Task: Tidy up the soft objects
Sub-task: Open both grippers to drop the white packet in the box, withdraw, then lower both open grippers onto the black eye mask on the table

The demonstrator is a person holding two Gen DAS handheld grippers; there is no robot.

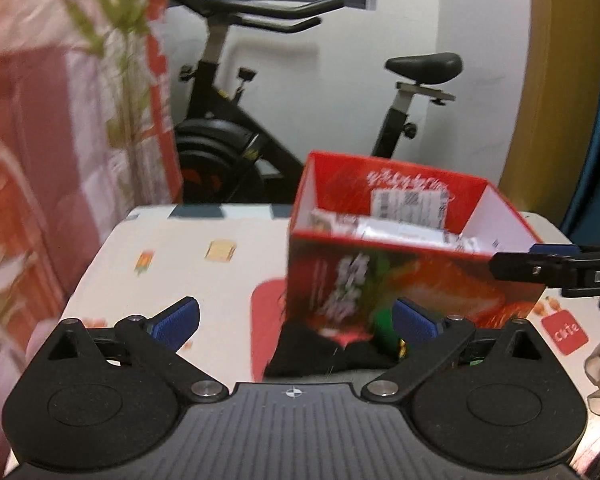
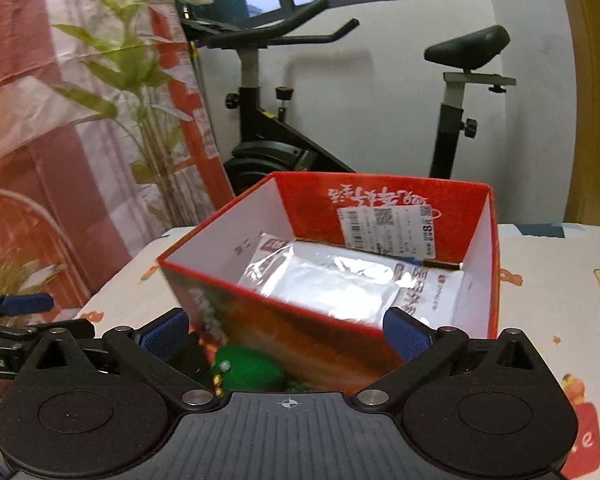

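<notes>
The red box point(image 2: 340, 264) stands open-topped on the counter point(image 1: 172, 264), ready as a bin; a silver pouch point(image 2: 332, 280) lies inside. Both the left claw point(image 1: 296, 320) and right claw point(image 2: 288, 332) gape wide and empty, with a green soft toy point(image 2: 248, 372) and black cloth point(image 1: 312, 352) just before the box.

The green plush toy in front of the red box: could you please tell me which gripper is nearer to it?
Right. The green plush toy lies just ahead of the right gripper, between its open fingers. The left gripper sits further left, the toy by its right finger.

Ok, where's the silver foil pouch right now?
In the right wrist view the silver foil pouch lies flat inside the open red box on the table, beneath the white label on the box's far wall.
</notes>
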